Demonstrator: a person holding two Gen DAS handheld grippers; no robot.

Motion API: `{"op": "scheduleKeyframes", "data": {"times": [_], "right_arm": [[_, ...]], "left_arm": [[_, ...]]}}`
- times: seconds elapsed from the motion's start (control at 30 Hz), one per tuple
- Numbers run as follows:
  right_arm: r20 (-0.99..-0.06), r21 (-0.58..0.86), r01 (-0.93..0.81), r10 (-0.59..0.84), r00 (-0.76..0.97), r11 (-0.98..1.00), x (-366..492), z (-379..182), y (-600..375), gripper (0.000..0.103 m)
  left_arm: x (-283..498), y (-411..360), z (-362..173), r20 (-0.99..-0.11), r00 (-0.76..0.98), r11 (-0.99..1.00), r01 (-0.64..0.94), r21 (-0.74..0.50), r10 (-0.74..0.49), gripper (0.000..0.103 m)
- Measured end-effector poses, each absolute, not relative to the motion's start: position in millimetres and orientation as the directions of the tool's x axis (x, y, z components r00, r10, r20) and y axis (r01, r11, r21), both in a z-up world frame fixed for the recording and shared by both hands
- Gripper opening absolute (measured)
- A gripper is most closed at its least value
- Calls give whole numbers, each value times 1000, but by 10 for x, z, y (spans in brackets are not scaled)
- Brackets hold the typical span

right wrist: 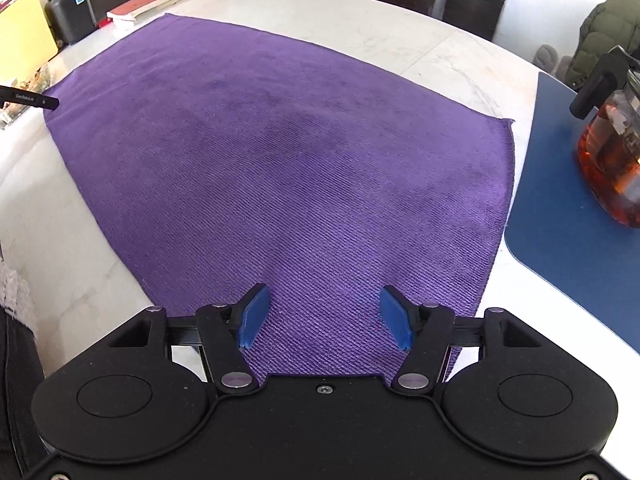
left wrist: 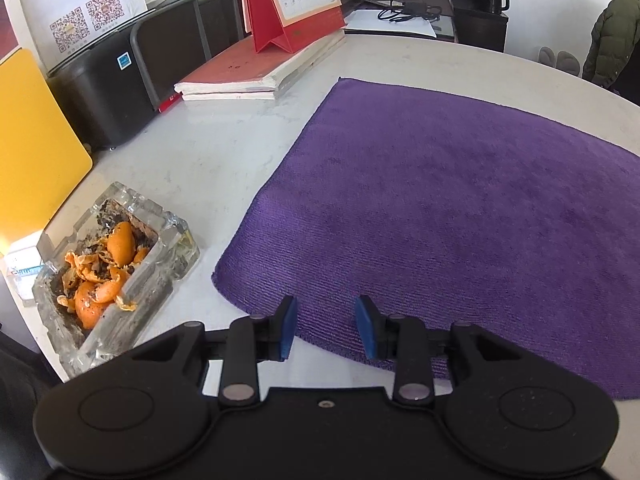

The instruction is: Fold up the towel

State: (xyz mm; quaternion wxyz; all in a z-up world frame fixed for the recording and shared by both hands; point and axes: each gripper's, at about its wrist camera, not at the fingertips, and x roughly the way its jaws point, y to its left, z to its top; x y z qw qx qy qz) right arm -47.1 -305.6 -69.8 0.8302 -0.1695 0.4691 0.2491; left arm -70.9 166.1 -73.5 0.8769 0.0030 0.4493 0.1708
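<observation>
Spanning both views: table [left wrist: 224, 148], pale marbled top, carrying everything listed below.
Towel: purple towel [left wrist: 440, 200], spread flat and unfolded on the table, ribbed weave, near edge towards both grippers; in the right wrist view its right edge lies just beside a blue mat.
Blue mat: blue mat [right wrist: 568, 216], flat on the table at the right; whether the towel edge touches it I cannot tell.
Printer: black printer [left wrist: 104, 92], far left of the table, yellow board [left wrist: 36, 152] leaning in front of it.
Books: stack of books [left wrist: 256, 76], beyond the towel's far left corner, red desk calendar [left wrist: 296, 4] standing on top.
Teapot: glass teapot [right wrist: 612, 148], dark amber liquid inside, black handle, standing on the blue mat.
Ashtray: glass ashtray [left wrist: 120, 276], left of the towel and apart from it, holding orange peel [left wrist: 104, 276] and ash.
Left gripper: left gripper [left wrist: 326, 328], over the towel's near left corner, angled down; jaws narrowly apart, nothing between the blue pads [left wrist: 288, 328], no grip on the cloth.
Right gripper: right gripper [right wrist: 325, 316], over the towel's near edge towards its right corner; jaws apart, wider than the left pair, pads clear of the fabric.
Background: dark padded jacket [left wrist: 616, 40], hanging beyond the far right of the table.
</observation>
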Motion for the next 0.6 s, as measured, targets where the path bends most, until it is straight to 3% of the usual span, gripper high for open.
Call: {"op": "scheduleKeyframes", "data": {"times": [0.17, 0.3, 0.53, 0.6], "right_arm": [[-854, -77, -522, 214, 474, 850, -536, -596, -3068, 56], [-835, 5, -431, 241, 494, 902, -648, -528, -3180, 56], [-855, 6, -397, 211, 474, 918, -754, -649, -3173, 56], [-829, 73, -342, 248, 501, 937, -776, -546, -3252, 56]], "left_arm": [[-689, 1705, -645, -798, 525, 944, -288, 161, 296, 30], [-631, 1728, -653, -808, 515, 948, -275, 162, 287, 30], [-629, 1730, -649, -818, 508, 953, -263, 153, 271, 31], [-684, 1765, -583, -819, 511, 953, -269, 137, 262, 31]]}}
